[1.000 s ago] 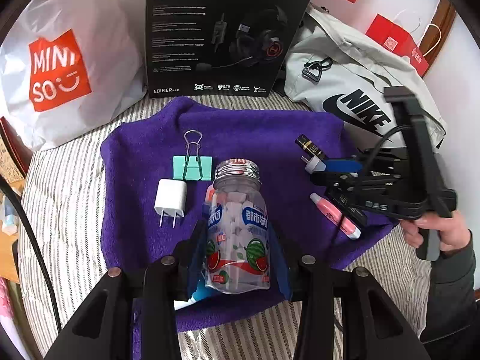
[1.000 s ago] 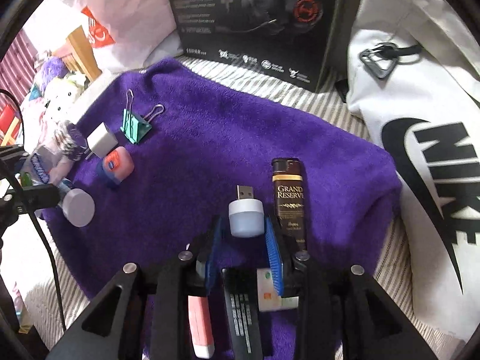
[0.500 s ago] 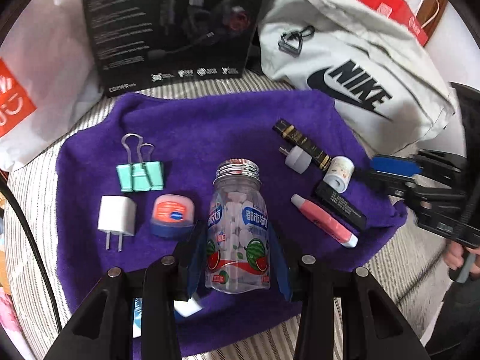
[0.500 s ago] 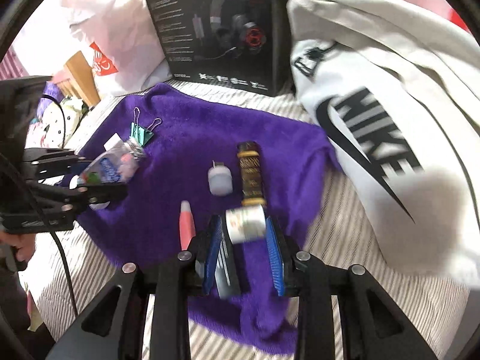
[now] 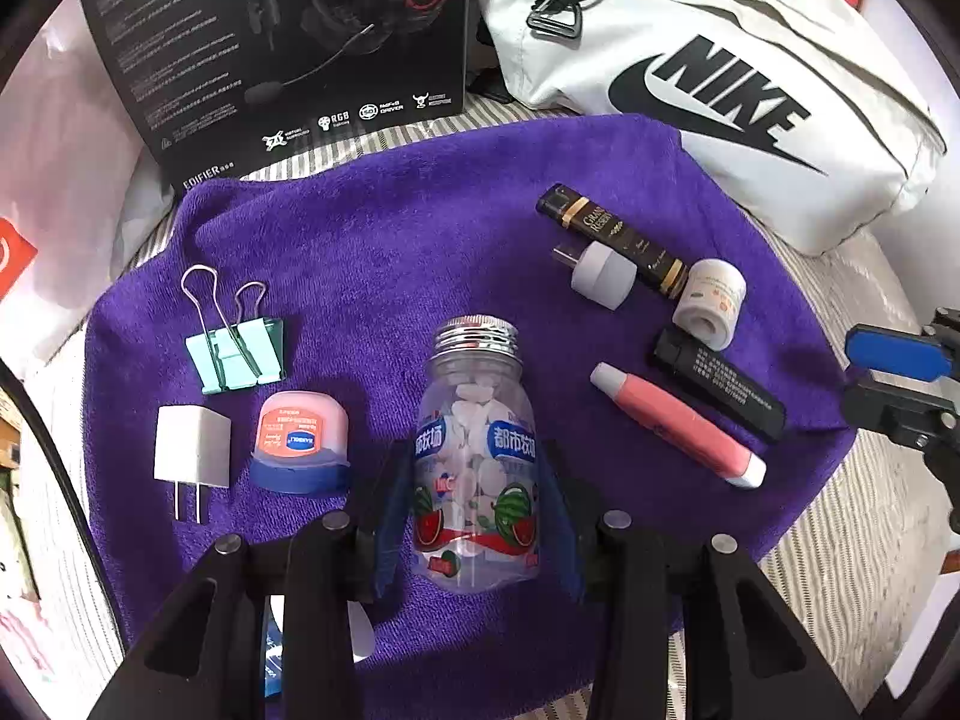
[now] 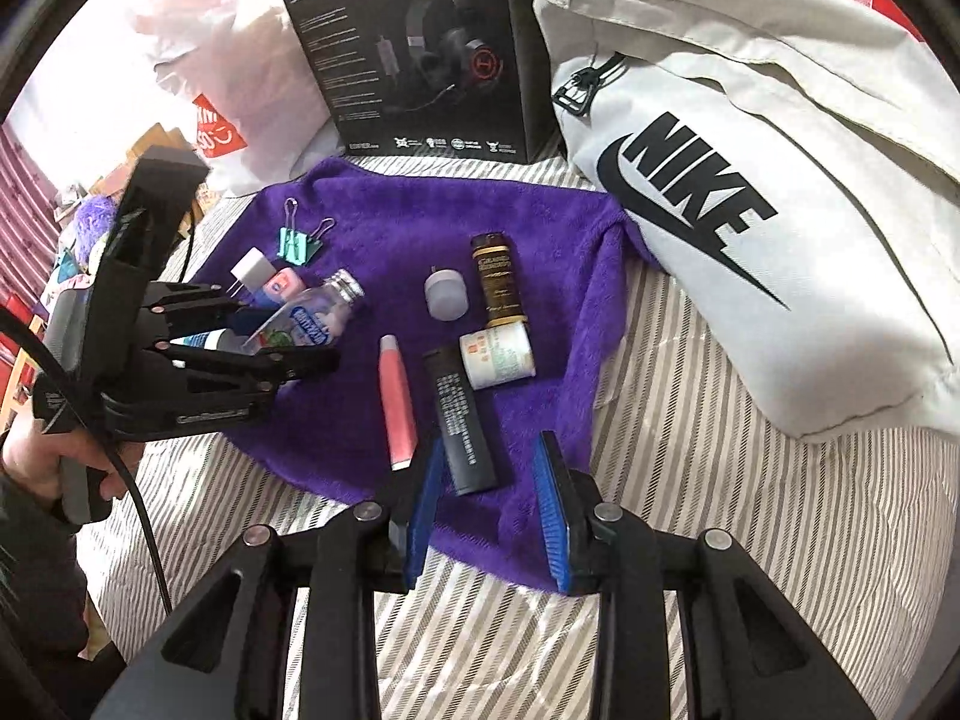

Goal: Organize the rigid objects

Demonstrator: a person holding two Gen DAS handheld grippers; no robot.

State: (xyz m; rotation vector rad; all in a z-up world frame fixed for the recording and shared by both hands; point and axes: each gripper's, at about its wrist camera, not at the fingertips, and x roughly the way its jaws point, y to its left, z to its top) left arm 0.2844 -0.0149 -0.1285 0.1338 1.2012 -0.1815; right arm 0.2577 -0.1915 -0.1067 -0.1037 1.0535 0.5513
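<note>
The left wrist view looks steeply down from close above the towel (image 5: 420, 252), facing the headset box (image 5: 288, 42). The right wrist view looks down from the towel's (image 6: 420, 228) right edge, farther back. Both share towel, box (image 6: 414, 48) and bag (image 6: 750, 180).

I'm seeing my right gripper (image 6: 489, 504) hanging empty, jaws apart, over the purple towel's (image 6: 390, 228) edge; my left gripper (image 6: 282, 339) is clamping the candy bottle (image 6: 318, 318).

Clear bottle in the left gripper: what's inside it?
The clear bottle holds white tablets, visible through its plastic wall. The watermelon label hides part of the lower contents, so the fill level is unclear. The silver cap is on.
</note>
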